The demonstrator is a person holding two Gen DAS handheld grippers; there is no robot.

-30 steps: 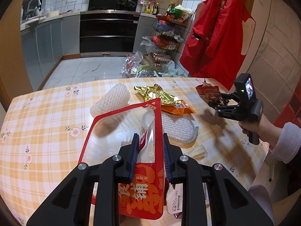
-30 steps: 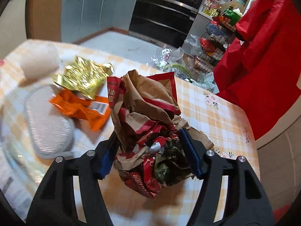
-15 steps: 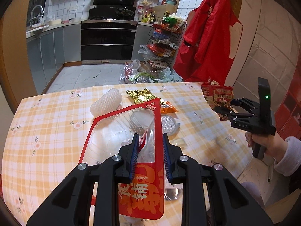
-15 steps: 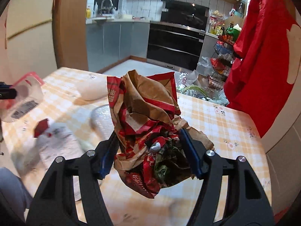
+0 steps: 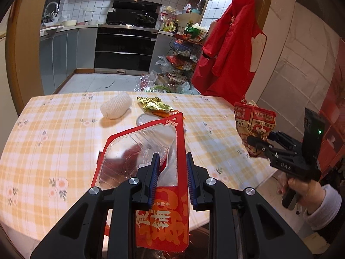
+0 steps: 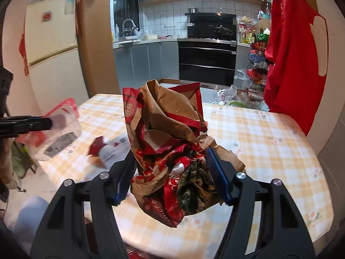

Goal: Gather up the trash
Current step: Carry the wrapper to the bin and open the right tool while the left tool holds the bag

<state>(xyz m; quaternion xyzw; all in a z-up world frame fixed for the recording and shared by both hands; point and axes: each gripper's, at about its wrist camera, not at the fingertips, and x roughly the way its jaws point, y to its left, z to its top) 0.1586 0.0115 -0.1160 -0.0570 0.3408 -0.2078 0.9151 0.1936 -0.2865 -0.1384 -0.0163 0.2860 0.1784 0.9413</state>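
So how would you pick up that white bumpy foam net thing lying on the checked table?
Grip the white foam net sleeve across its narrow middle, coming down from above. It lies flat on its side on the yellow checked tablecloth, with free space on both long sides for the fingers, and its soft mesh should squash.

A yellow-checked tablecloth with small flowers (image 5: 54, 133) covers the table. Beyond it, the kitchen: a black built-in oven (image 5: 126, 47) under the hob, a pan (image 5: 145, 19) sitting on top, grey cabinets (image 5: 62, 58) running left to the sink tap (image 5: 50, 7). A wire rack (image 5: 183, 58) crammed with packets stands beside a hanging red garment (image 5: 232, 49). Over in the right wrist view, a cream fridge (image 6: 51, 64) stands by the doorway.
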